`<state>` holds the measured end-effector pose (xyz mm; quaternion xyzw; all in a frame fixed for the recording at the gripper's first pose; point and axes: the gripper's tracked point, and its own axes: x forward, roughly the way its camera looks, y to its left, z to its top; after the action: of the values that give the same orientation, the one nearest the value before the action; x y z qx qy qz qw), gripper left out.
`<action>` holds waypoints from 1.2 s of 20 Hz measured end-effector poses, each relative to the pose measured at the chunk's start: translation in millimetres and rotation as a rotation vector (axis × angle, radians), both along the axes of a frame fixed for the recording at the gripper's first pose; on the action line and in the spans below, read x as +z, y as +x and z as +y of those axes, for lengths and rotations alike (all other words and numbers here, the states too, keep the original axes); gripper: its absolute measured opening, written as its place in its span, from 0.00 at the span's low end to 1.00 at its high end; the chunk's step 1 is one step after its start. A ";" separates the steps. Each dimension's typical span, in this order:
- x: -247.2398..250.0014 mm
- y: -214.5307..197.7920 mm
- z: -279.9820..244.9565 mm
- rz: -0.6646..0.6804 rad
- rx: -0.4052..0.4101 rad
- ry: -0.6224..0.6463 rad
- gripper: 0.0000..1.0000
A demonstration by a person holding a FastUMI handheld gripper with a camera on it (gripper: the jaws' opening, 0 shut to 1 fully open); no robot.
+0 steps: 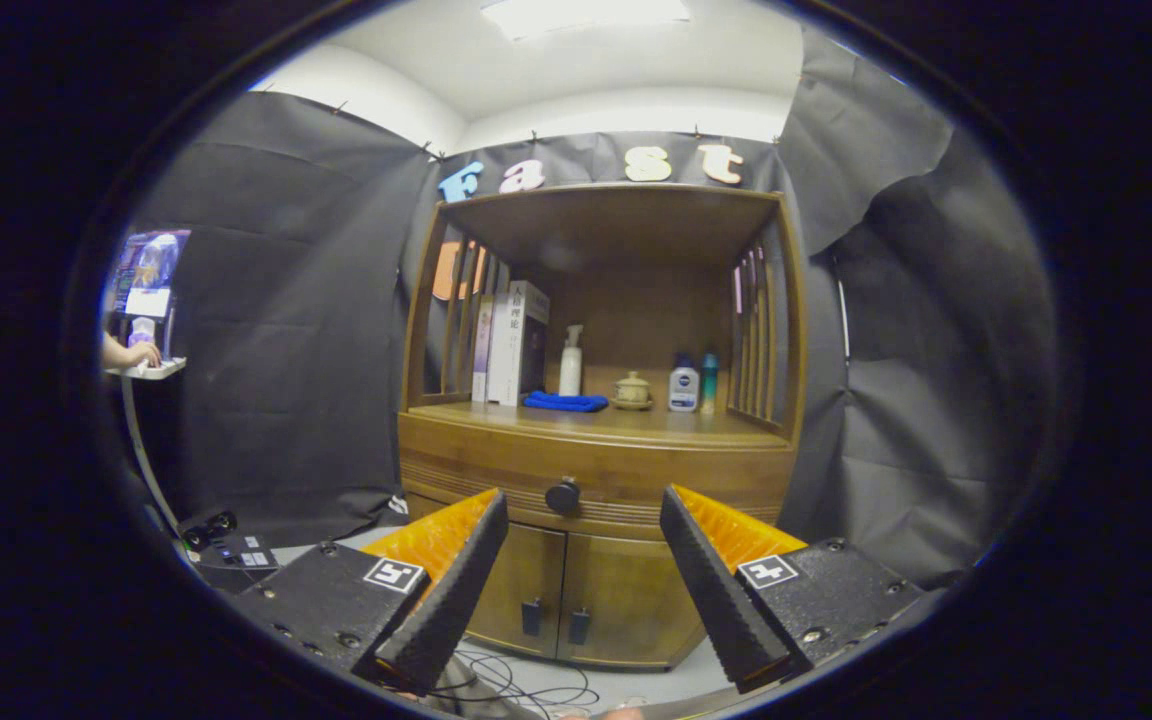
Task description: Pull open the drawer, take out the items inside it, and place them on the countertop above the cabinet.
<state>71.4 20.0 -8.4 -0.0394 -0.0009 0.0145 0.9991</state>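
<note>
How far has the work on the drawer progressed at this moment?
Nothing looks done yet: the drawer is closed flush in the cabinet. In hand: the gripper is open and empty, its fingers spread to either side of the drawer knob, which lies beyond them. Left: grip the knob, pull, then move the contents to the countertop.

books (511, 340), spray btl (571, 362), blue cloth (566, 402), small teapot (631, 390), 2 lotion btls (693, 384), floor cables (526, 685)
</note>
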 end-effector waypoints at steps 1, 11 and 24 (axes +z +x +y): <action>0.9 15.2 5.1 0.000 0.003 -0.003 0.99; -63.7 154.9 8.8 0.188 -0.107 -0.074 0.98; -97.8 191.3 2.7 0.280 -0.127 -0.026 0.53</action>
<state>262.7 22.7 -106.2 -0.0501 0.1410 -0.0434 0.9878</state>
